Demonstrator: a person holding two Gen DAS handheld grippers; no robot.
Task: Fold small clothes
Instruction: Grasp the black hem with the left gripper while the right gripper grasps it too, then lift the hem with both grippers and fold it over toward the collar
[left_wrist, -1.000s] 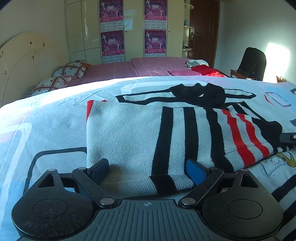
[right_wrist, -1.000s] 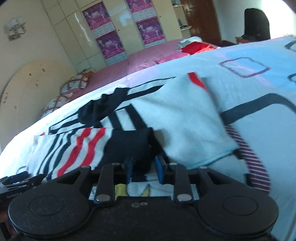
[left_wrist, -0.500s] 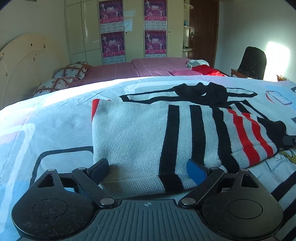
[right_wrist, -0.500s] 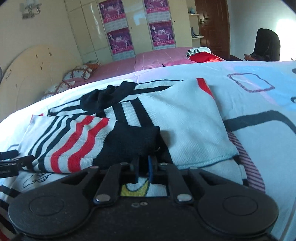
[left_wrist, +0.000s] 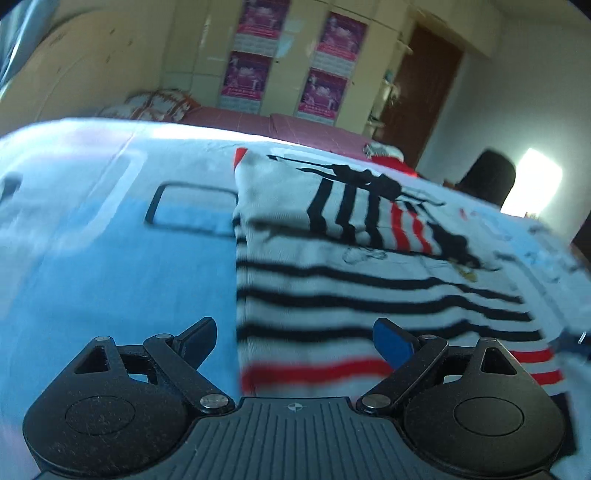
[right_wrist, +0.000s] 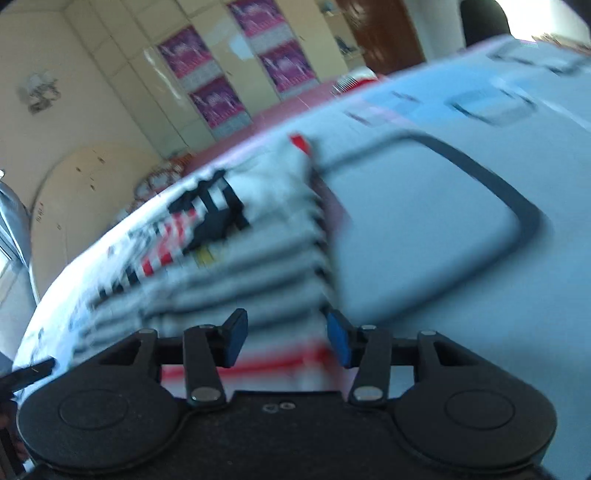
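A small white knit sweater (left_wrist: 351, 280) with black and red stripes lies flat on the blue bedsheet (left_wrist: 110, 266), both sleeves folded over its upper part. My left gripper (left_wrist: 295, 341) is open and empty at the sweater's near left hem corner. In the right wrist view the same sweater (right_wrist: 236, 266) lies blurred, and my right gripper (right_wrist: 286, 339) is open and empty at its near right hem corner. The tip of the other gripper shows at the right edge of the left wrist view (left_wrist: 570, 341).
Beyond the blue sheet lies a pink bed (left_wrist: 266, 123) with patterned pillows (left_wrist: 155, 105). Cupboards with purple posters (left_wrist: 251, 70) line the back wall. A dark chair (left_wrist: 487, 177) stands by the bright window at right. A rounded headboard (right_wrist: 85, 192) is at left.
Both grippers pulled back from the folded sleeves to the sweater's hem. The right gripper let go of the black sleeve cuff and opened. The left stayed open.
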